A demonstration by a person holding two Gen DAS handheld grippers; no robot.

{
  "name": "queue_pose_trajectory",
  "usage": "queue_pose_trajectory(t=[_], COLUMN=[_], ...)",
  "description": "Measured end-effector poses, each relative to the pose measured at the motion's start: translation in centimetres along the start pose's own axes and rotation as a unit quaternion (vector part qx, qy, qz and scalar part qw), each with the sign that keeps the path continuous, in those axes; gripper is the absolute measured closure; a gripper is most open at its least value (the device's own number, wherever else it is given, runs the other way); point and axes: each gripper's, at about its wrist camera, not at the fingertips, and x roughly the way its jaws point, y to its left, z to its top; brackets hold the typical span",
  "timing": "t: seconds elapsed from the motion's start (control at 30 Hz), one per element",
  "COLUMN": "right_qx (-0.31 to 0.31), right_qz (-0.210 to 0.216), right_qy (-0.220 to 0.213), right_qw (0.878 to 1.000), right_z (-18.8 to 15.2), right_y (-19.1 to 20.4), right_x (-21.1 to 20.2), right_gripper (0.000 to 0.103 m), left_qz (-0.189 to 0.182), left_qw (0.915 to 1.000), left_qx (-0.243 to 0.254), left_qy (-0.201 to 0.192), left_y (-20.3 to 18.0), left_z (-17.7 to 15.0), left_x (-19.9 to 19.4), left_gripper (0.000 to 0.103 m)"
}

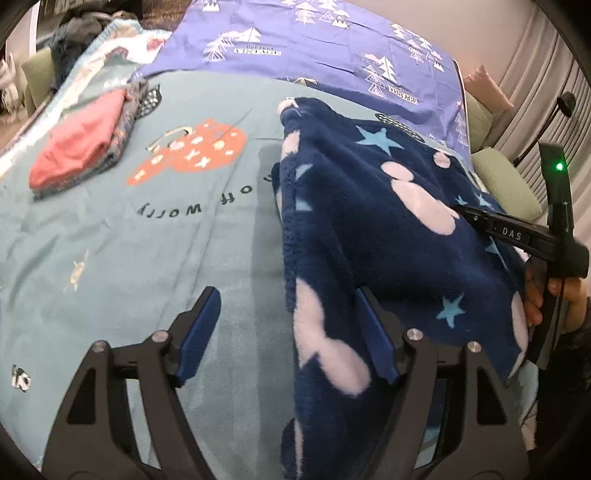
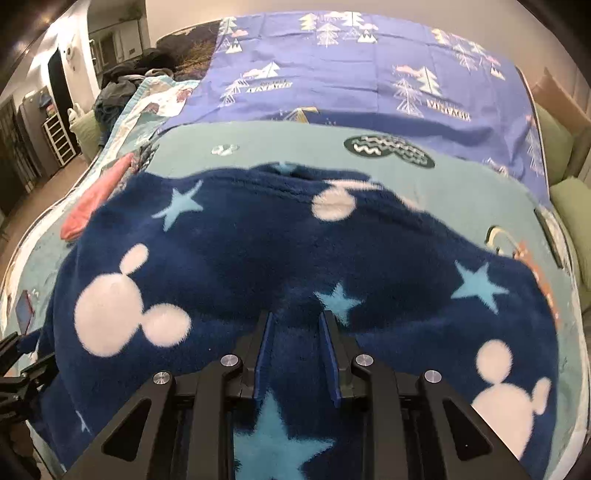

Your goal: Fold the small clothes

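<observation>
A navy fleece garment [image 1: 369, 206] with white mouse heads and light blue stars lies spread on the teal blanket [image 1: 147, 240]. My left gripper [image 1: 286, 295] is open wide over the garment's left edge. Its right finger [image 1: 376, 332] rests against the fleece and its left finger [image 1: 201, 332] stands over bare blanket. In the right wrist view the fleece [image 2: 240, 258] bunches up between the fingers of my right gripper [image 2: 295, 315], which is shut on it. From the left wrist view that right gripper [image 1: 469, 214] reaches onto the garment's right side, held by a hand [image 1: 557, 295].
A folded stack with a pink piece [image 1: 81, 147] on top sits at the blanket's far left. A purple sheet [image 1: 314, 55] with white trees covers the far end of the bed. Green cushions [image 1: 506, 184] line the right side. Dark clothes [image 1: 85, 26] are piled at the back left.
</observation>
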Motion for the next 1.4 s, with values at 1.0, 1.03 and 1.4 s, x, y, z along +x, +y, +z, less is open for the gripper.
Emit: queue_pose_trajectory(t=[1.0, 1.03, 1.4], right_qx=[-0.132, -0.155, -0.393], right_qz=[0.037, 0.042, 0.028], right_qy=[-0.055, -0.063, -0.137], right_qw=[0.989, 0.985, 0.909], right_z=[-3.9, -4.9, -15.6], right_y=[6.2, 7.6, 22.8], right_x=[-6.5, -7.3, -9.5], right_gripper=[0.053, 0.05, 0.028], left_qz=[-0.069, -0.063, -0.041], left_qw=[0.9967, 0.9965, 0.9931], left_qx=[-0.028, -0.034, -0.071], left_qy=[-0.031, -0.043, -0.084], left_y=[3.3, 3.8, 8.0], left_z=[0.8, 0.8, -0.9], left_x=[-4.4, -5.1, -7.7], left_gripper=[0.028, 0.028, 0.028])
